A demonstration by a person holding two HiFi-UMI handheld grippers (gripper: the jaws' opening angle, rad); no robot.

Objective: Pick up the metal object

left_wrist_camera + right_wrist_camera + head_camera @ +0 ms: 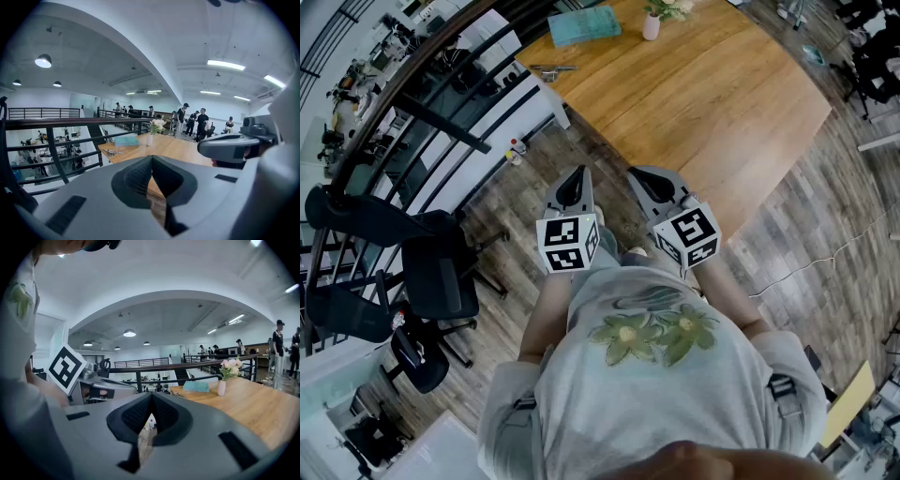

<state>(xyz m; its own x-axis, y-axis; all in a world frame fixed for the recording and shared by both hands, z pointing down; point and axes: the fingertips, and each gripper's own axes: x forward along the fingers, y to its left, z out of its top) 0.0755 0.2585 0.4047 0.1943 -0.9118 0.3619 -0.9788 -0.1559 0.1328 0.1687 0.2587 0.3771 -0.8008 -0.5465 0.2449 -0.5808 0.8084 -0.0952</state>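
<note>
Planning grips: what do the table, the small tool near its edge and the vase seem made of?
The table: wood or wood-look laminate, smooth, grain showing. The tool: metal, grey, dull shine. The vase: probably ceramic, pale, matte; too small to tell.

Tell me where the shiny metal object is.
In the head view, the shiny metal object lies at the wooden table's far left edge, just nearer than the teal book, by the black railing.

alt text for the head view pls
From above, a person holds the left gripper and right gripper close to the body, jaws shut, pointing at a wooden table. At its far end are a metal object, a teal book and a flower vase.
</note>
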